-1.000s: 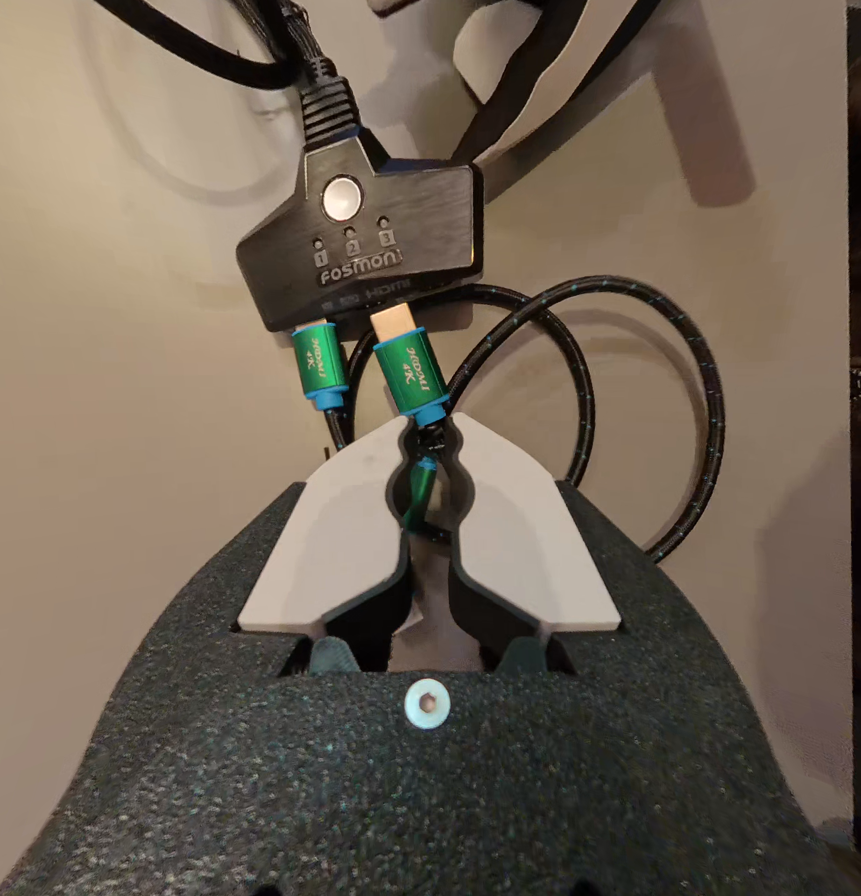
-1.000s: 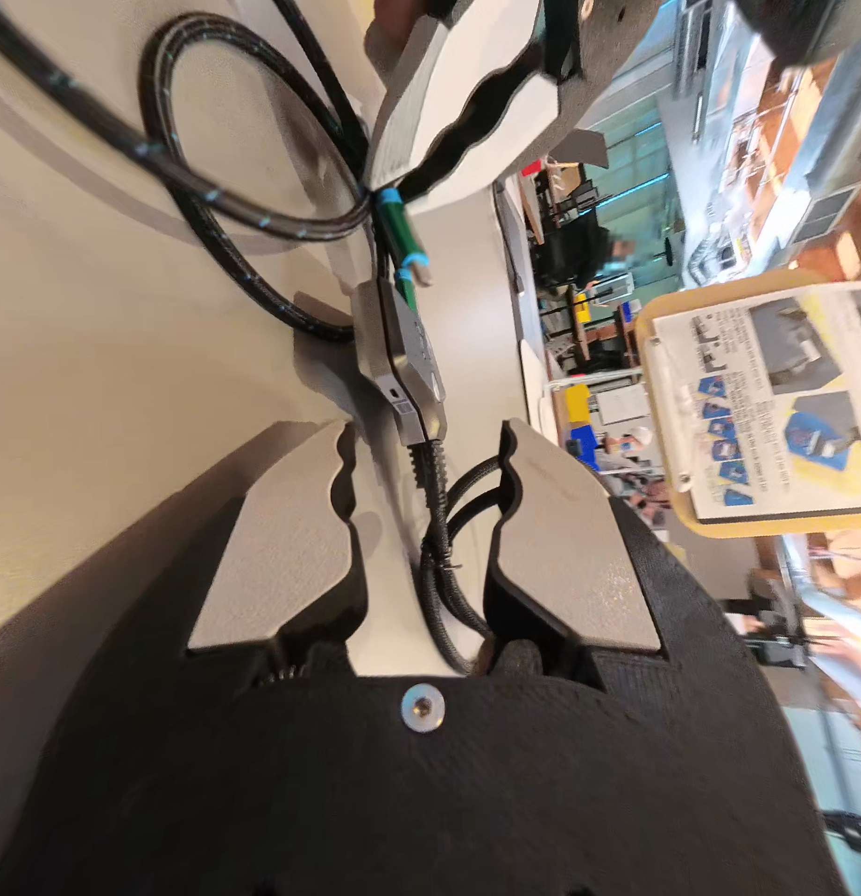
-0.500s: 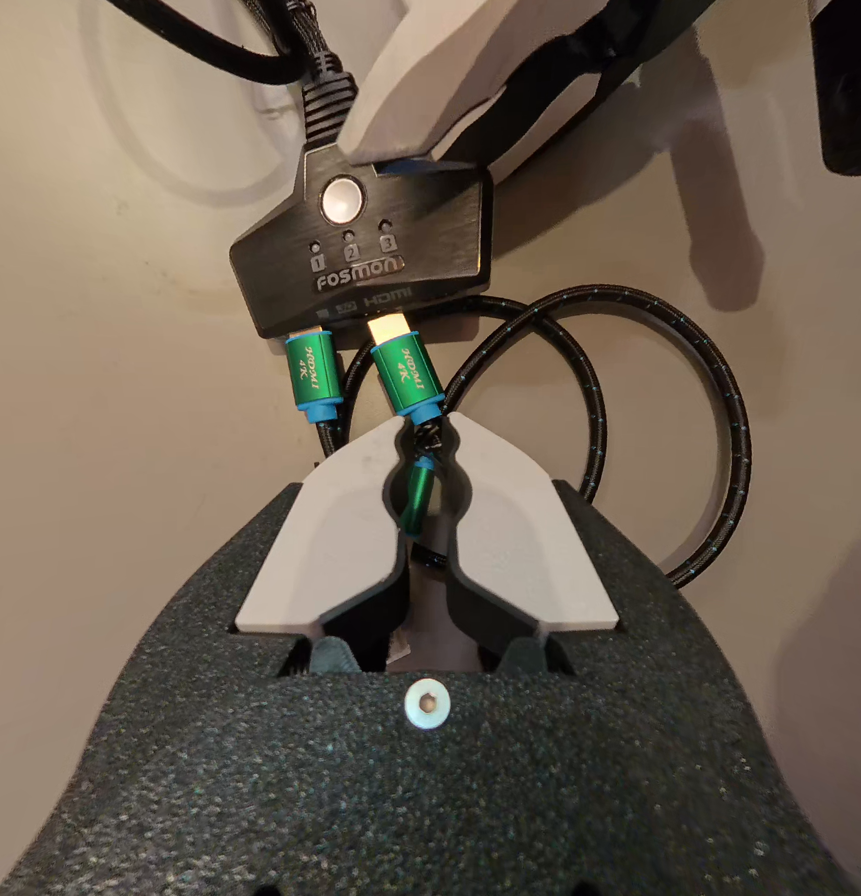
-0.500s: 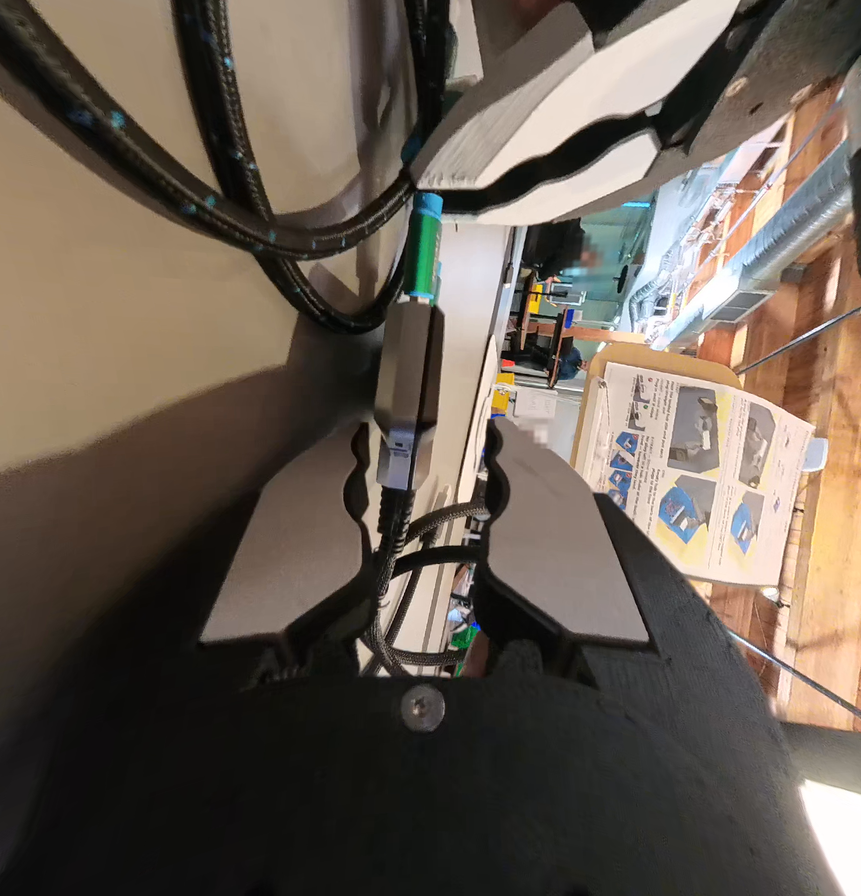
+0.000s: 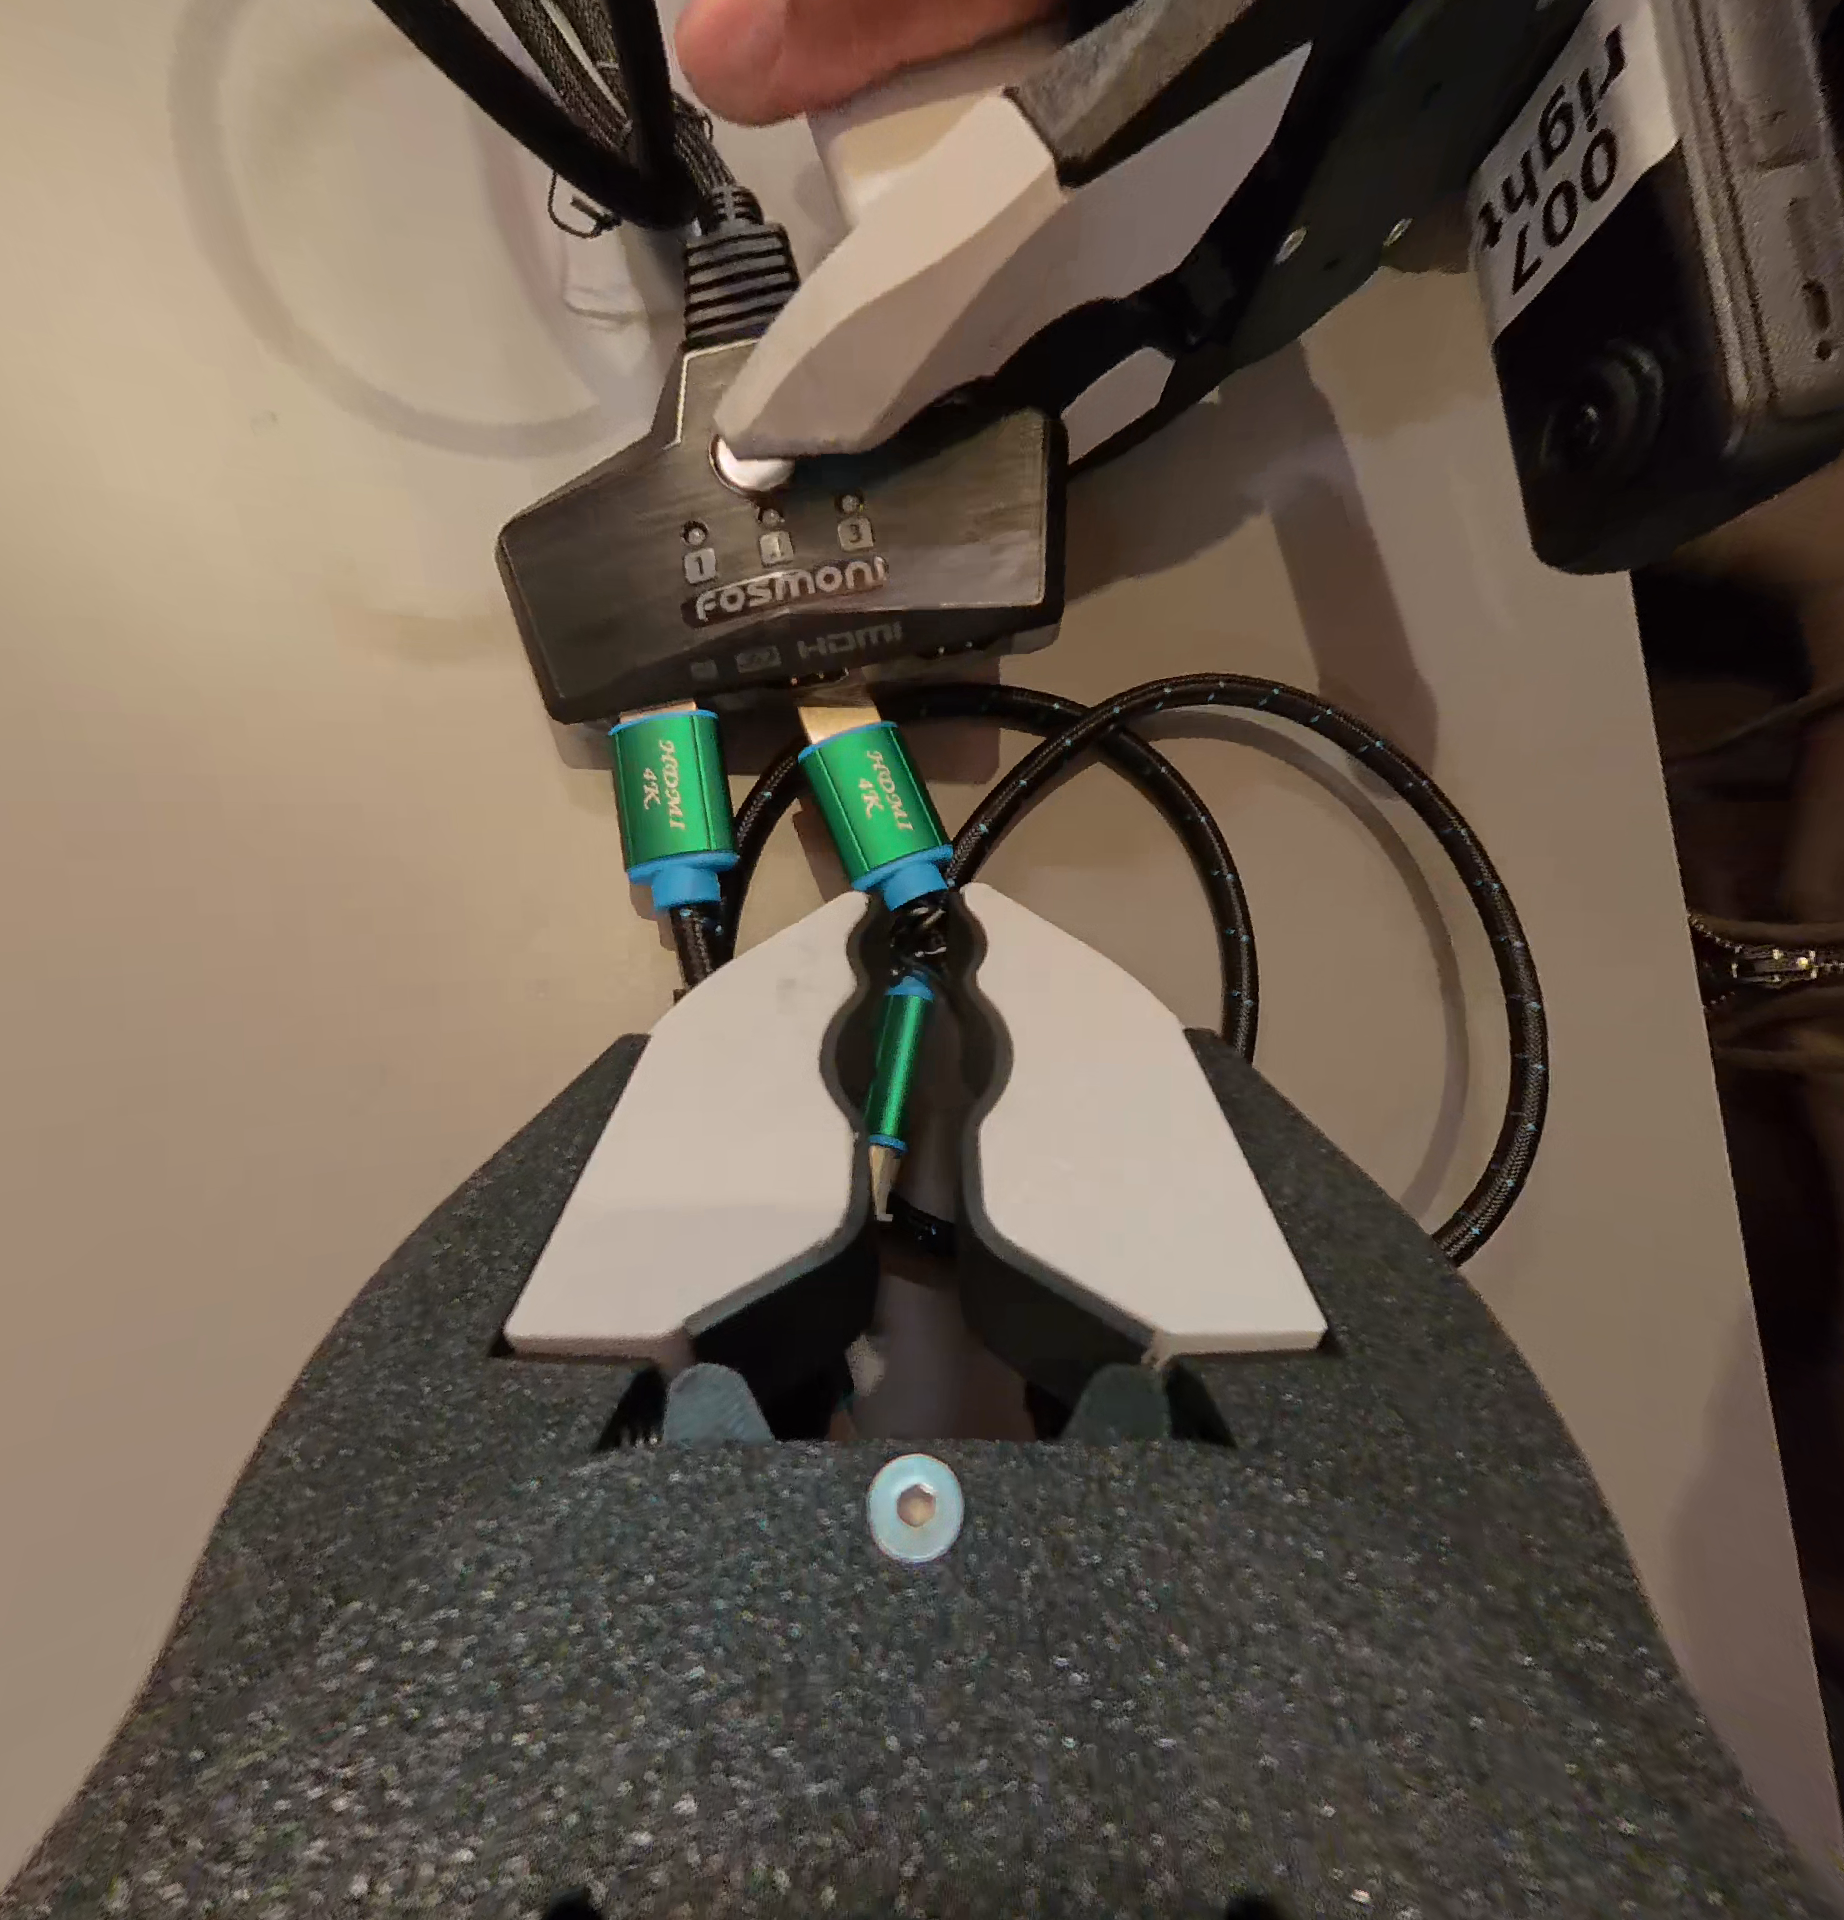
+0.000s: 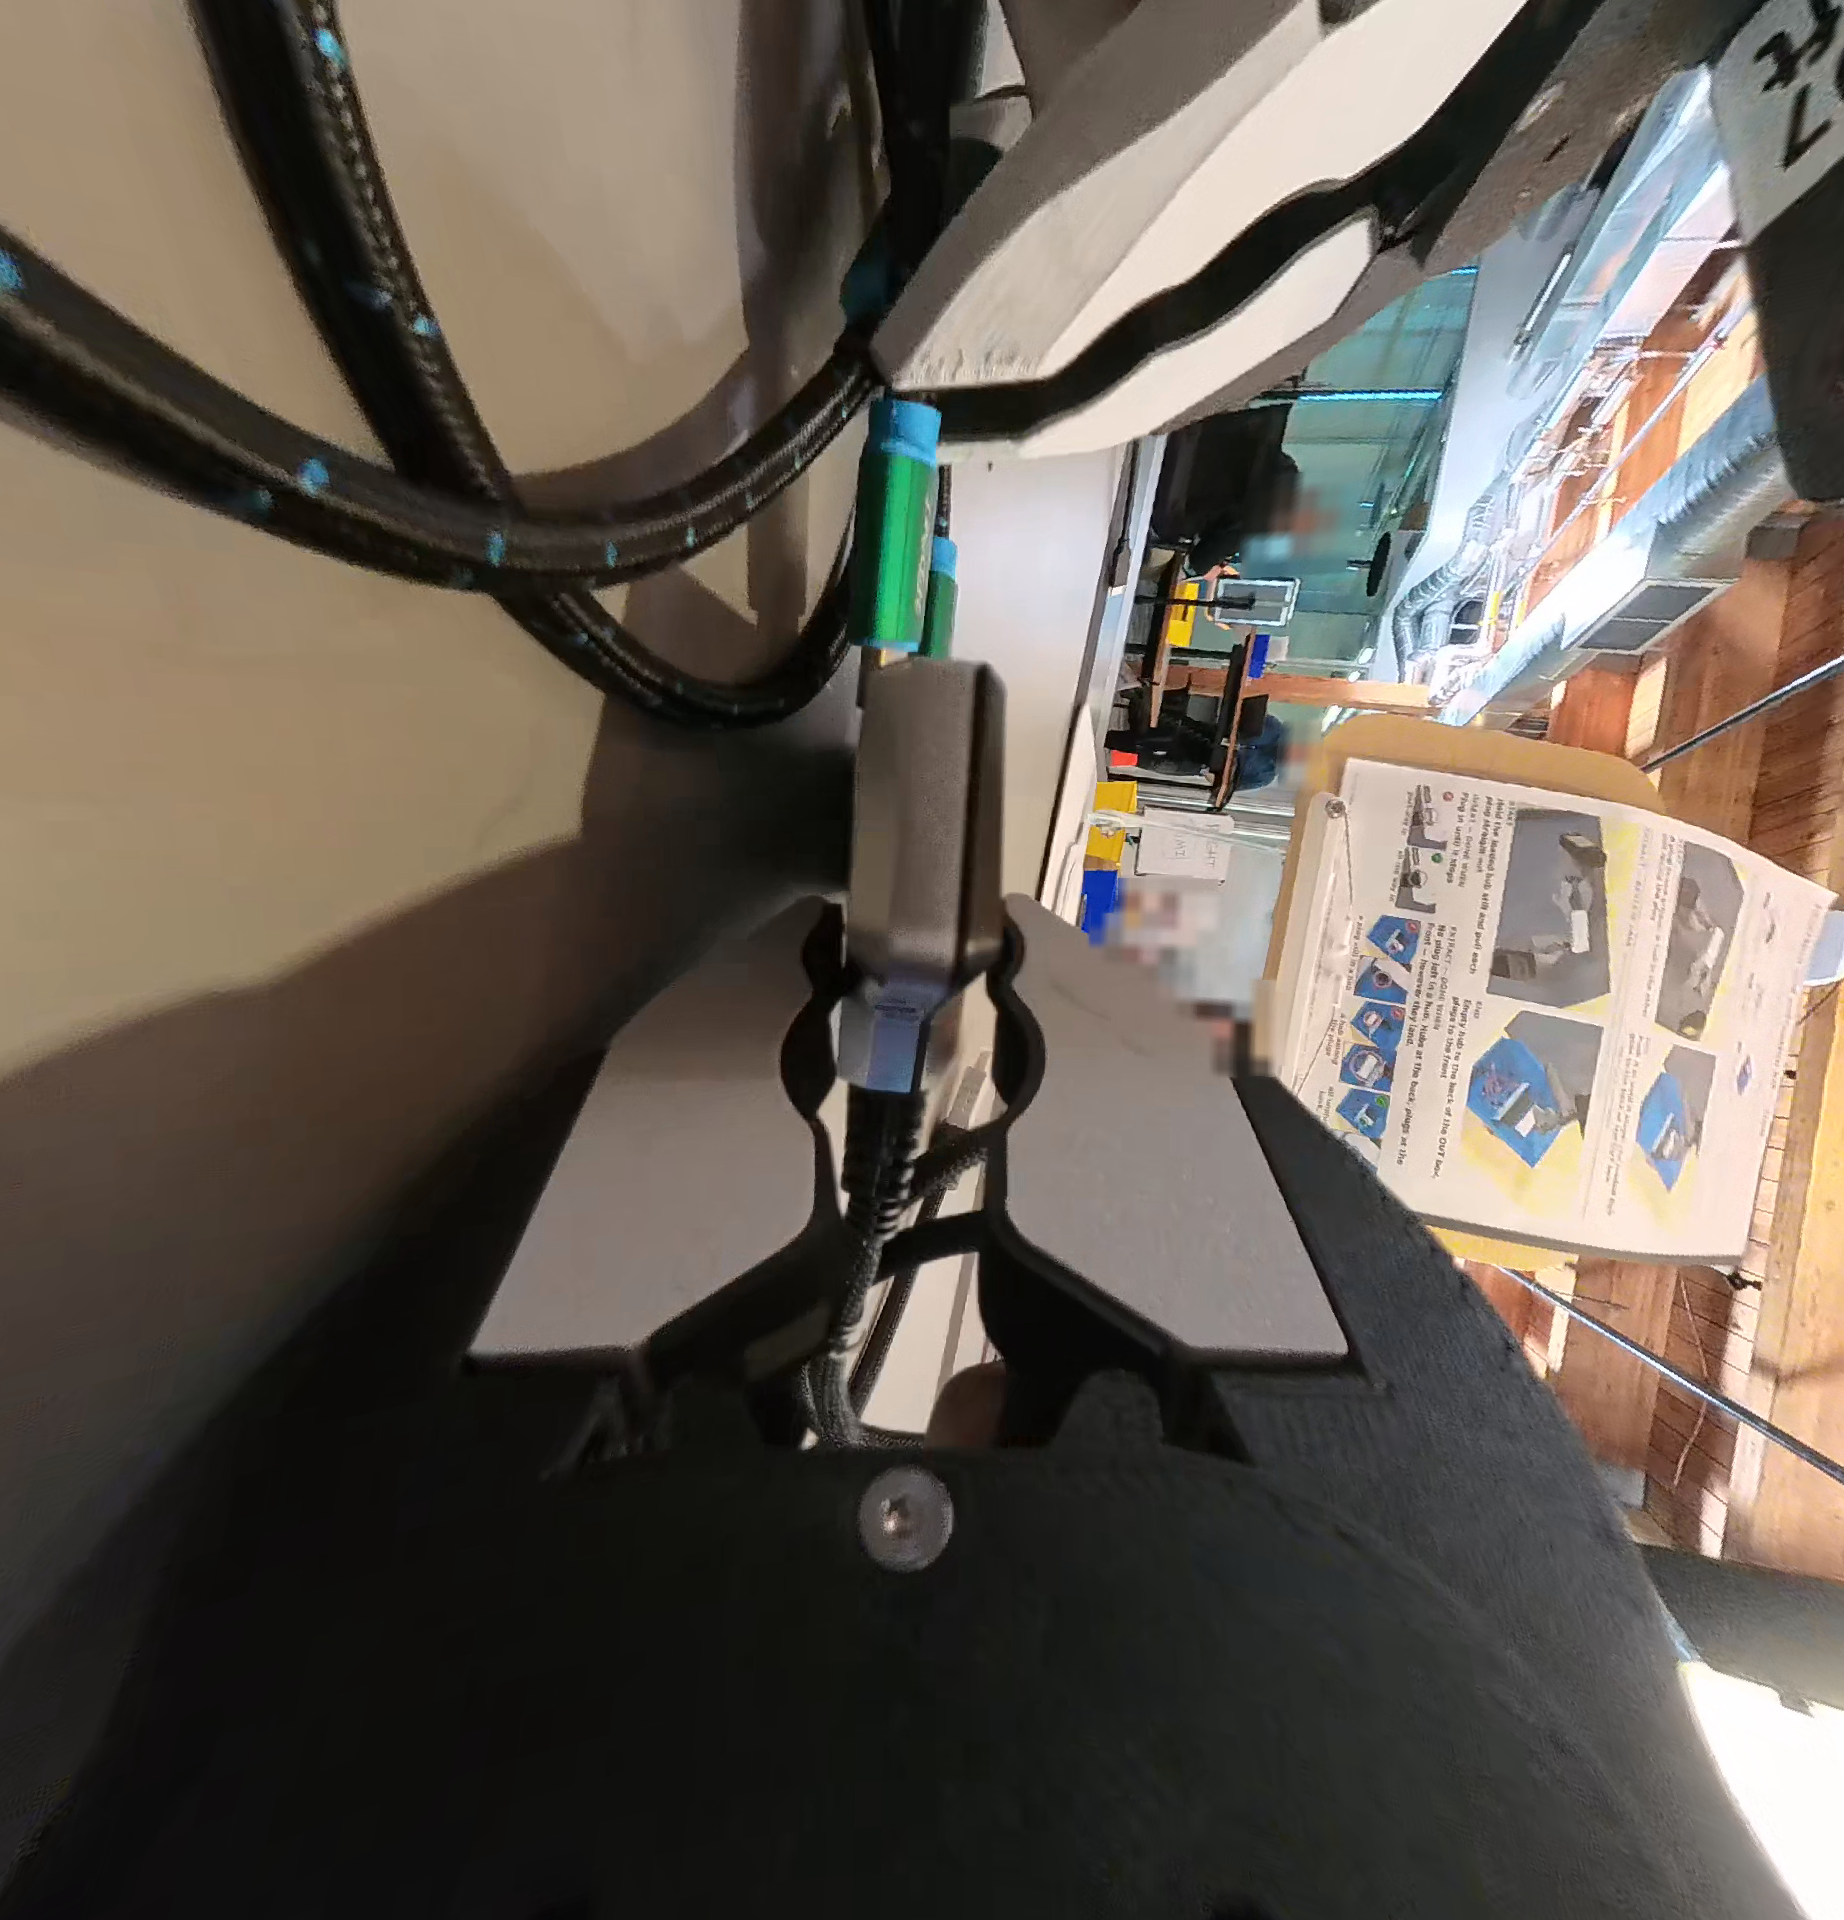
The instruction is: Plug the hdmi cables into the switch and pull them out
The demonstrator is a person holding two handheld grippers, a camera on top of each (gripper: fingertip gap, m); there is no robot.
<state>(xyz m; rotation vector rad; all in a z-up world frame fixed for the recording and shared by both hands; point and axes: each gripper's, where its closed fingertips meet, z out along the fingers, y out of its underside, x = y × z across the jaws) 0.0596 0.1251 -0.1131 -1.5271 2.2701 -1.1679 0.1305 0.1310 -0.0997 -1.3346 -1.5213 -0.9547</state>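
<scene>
A black switch box (image 5: 897, 551) lies on the beige table (image 5: 222, 727). One green plug (image 5: 674, 805) sits in its left port. My left gripper (image 5: 913, 914) is shut on the black braided cable just behind a second green plug (image 5: 871, 810), whose gold tip is at the box's middle port. Another green plug (image 5: 897, 1070) shows edge-on between the fingers further back. My right gripper (image 6: 923, 925) is shut on the rear end of the switch box (image 6: 923, 810), above its cable. Its upper finger (image 5: 897, 312) lies over the box's round button in the left wrist view.
Loops of black braided cable (image 5: 1417, 831) lie right of the box, and more cables (image 5: 585, 104) lead off behind it. A person's finger (image 5: 845, 52) shows at the top. A clipboard with a printed sheet (image 6: 1520, 1018) stands beyond the table edge.
My right gripper has moved forward over the box's cable and closed on the rear of the switch box. My left gripper has kept its hold, with the plug staying at the middle port.
</scene>
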